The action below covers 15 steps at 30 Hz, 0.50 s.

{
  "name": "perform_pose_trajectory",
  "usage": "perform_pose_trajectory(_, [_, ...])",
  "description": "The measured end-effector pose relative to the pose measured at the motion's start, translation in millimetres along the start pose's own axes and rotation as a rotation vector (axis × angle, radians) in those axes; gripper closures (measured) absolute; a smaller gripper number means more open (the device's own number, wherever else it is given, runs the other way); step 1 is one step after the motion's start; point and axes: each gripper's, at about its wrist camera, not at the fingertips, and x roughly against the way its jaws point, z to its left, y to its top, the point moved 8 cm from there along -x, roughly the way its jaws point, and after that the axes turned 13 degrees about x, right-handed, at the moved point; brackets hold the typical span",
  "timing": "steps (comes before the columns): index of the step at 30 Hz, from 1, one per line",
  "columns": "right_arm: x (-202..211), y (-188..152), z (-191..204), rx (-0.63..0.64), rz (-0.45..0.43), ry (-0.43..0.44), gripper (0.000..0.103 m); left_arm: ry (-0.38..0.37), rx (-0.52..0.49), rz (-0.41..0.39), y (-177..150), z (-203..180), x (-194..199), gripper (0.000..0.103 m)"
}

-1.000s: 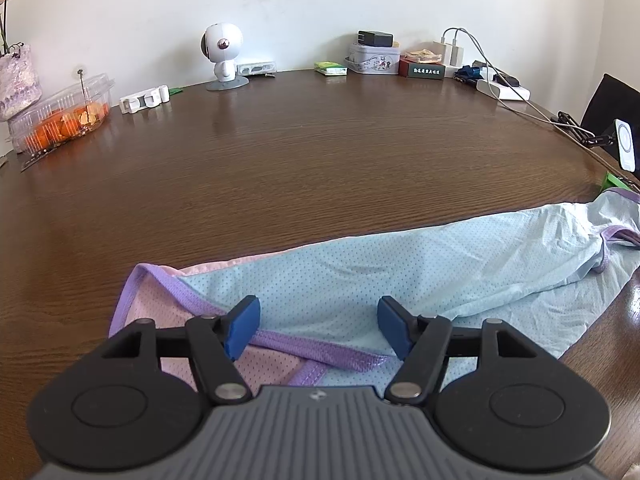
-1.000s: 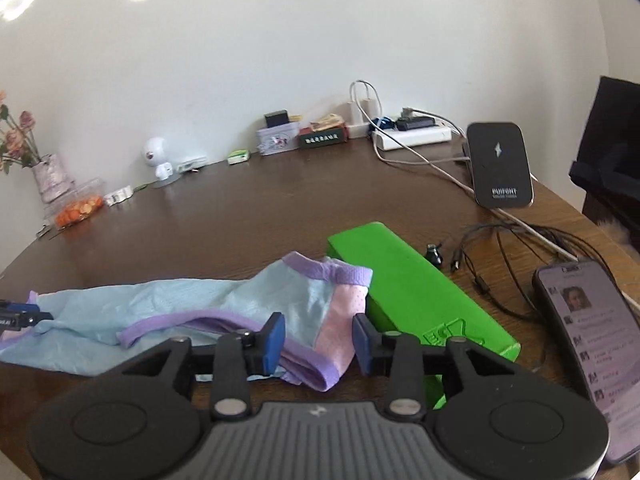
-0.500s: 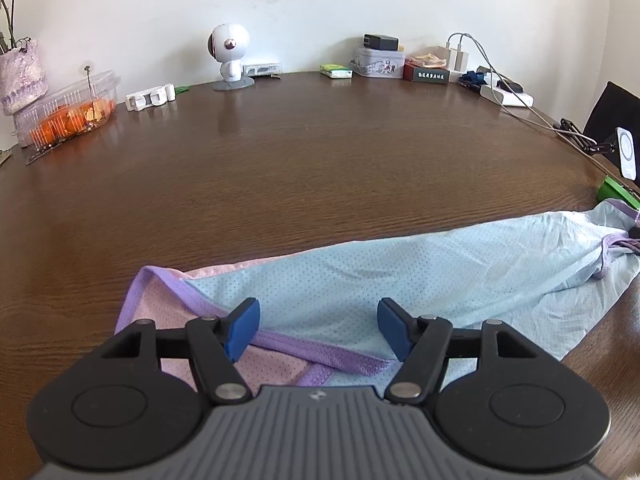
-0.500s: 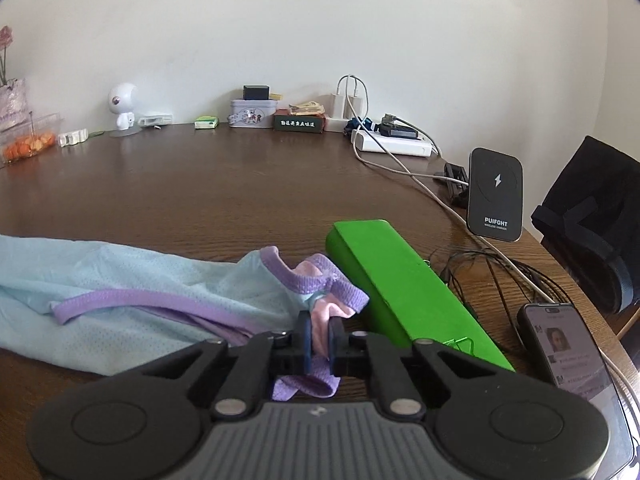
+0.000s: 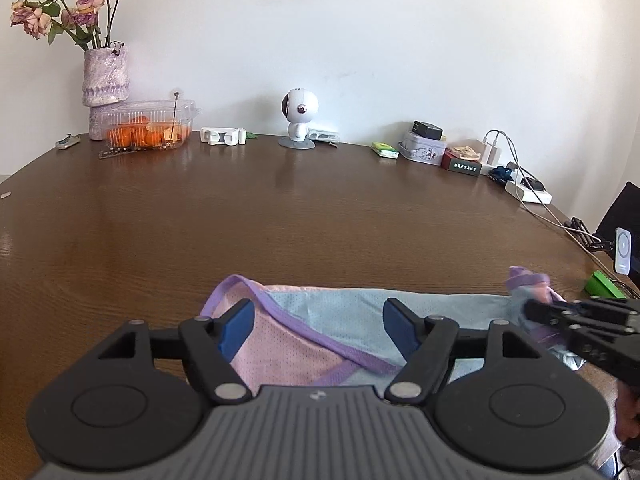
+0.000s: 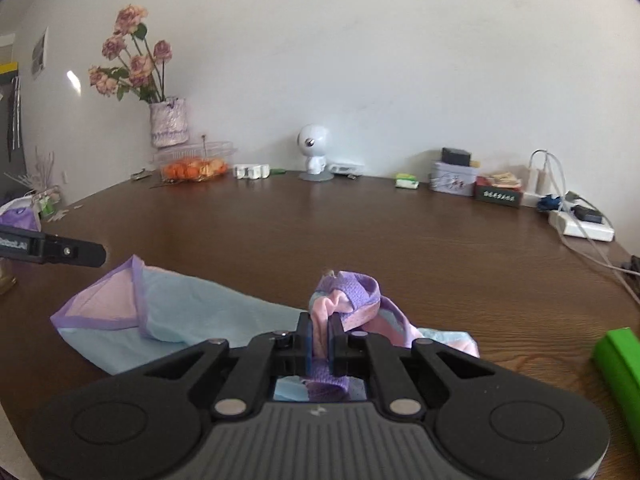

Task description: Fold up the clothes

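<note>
Two handheld grippers work a pale-blue mesh garment [image 6: 208, 312] with purple trim on the brown wooden table [image 5: 320, 216]. The right gripper [image 6: 320, 340], wide open a second ago, is now clamped on the bunched pink-and-purple end, lifted off the wood and carried leftward. The left gripper [image 5: 318, 326] hovers agape over the flat pink end, suggesting a fold across is under way.

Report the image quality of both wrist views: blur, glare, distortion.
Left wrist view: fisheye bends the table edge, dark vignette corners, the right gripper at the frame's edge is smeared. Right wrist view: same bowing, light patches on the wall; the garment stays sharp, the green box is soft-edged.
</note>
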Motion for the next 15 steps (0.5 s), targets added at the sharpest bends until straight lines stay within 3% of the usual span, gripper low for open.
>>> perform_pose_trajectory(3, [-11.3,-0.6,19.7,0.025,0.031,0.075,0.086,-0.006,0.017,0.005,-6.7,4.4,7.1,0.028])
perform_pose_trajectory(6, [18.6,8.6,14.3,0.012,-0.051,0.106,0.074,0.027,0.025,0.011,-12.5,14.8,7.6,0.027])
perform_pose_trajectory(9, [43.7,18.6,-13.4,-0.009,-0.115,0.066,0.075,0.056,0.059,0.027,-16.4,27.4,3.5,0.027])
perform_pose_trajectory(11, [37.7,12.6,-33.9,-0.002,-0.064,-0.013,0.076,0.072,0.077,0.035,-18.6,34.5,0.7,0.027])
perform_pose_trajectory(12, [26.6,3.6,-40.3,-0.011,-0.022,-0.019,0.084,0.084,0.080,0.036,-19.7,36.2,-0.5,0.027])
perform_pose_trajectory(13, [15.4,-6.5,-39.8,-0.011,0.022,0.003,0.089,0.103,0.080,0.034,-21.1,37.6,-1.4,0.027])
perform_pose_trajectory(15, [1.6,-18.8,-29.3,0.036,0.084,0.054,0.089,0.151,0.081,0.024,-25.4,39.4,-0.9,0.027])
